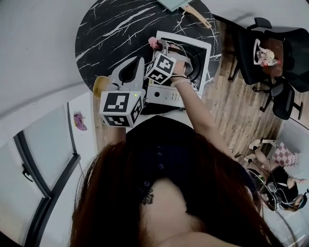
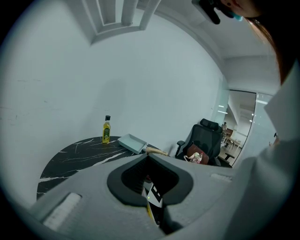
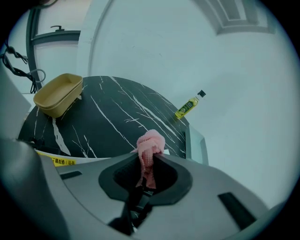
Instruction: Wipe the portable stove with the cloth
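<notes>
Marble, black with white veins, forms the top of the round table (image 1: pixel 111 29) (image 2: pixel 70 157) (image 3: pixel 117 117), which stands against a plain white wall on a wood-plank floor (image 1: pixel 231 106); a dark-framed glass partition (image 1: pixel 43 159) runs along the left. At the table's near edge sits the white and silver portable gas stove (image 1: pixel 166 94). The right gripper (image 1: pixel 159 46) (image 3: pixel 151 157) hangs over the stove's far left corner, its jaws clamped on the bunched pink knitted cloth (image 1: pixel 153 42) (image 3: pixel 150 143), whose end pokes out past the tips. The left gripper (image 1: pixel 137 62) (image 2: pixel 148 155) is held up beside the stove, clear of the tabletop, jaws closed together with nothing between them. A shallow tan rectangular tub (image 1: pixel 98 84) (image 3: pixel 58 93) rests at the table's left edge. On the far side, a small yellow oil bottle with a black cap (image 2: pixel 106 130) (image 3: pixel 189 108) stands upright near a pale blue-grey rectangular pan with a wooden handle (image 1: pixel 175 4) (image 2: pixel 132 143). A black office chair (image 1: pixel 270 62) (image 2: pixel 204 140) stands right of the table. In the head view, both grippers' marker cubes cover the stove's left part, and the person's hair and dark top fill the lower frame.
</notes>
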A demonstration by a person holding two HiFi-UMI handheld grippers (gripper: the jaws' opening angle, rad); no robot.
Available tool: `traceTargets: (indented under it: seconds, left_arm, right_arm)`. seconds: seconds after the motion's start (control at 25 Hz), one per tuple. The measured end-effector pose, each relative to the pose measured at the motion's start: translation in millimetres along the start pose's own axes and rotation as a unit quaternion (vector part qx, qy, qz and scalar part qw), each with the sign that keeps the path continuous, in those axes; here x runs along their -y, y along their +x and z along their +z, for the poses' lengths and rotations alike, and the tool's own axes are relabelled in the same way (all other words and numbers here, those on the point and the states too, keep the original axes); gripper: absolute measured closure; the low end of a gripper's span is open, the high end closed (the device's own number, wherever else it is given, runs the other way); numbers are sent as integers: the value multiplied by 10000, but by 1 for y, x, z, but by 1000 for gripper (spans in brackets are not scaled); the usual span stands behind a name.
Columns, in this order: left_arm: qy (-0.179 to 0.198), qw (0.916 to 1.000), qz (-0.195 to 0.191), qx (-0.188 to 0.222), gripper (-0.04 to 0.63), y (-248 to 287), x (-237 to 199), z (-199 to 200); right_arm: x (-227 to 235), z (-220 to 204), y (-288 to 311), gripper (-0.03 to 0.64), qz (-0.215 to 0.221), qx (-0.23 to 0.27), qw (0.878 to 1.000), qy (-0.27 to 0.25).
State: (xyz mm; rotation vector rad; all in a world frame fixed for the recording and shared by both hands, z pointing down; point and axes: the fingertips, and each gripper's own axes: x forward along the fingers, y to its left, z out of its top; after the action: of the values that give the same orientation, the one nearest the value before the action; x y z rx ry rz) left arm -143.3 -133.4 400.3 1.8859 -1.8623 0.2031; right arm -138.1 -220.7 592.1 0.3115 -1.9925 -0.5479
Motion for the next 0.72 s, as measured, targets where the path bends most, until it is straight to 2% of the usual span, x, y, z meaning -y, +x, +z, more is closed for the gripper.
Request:
traceTargets:
  seconds: [0.4, 0.72]
  left_arm:
    - [34, 9997, -87, -247, 584, 11, -3, -5]
    - [87, 9993, -203, -293, 584, 20, -4, -3]
  right_arm:
    - [17, 2, 11, 557, -135, -57, 9999, -42]
    - [26, 4, 17, 557, -203, -35, 9997, 108]
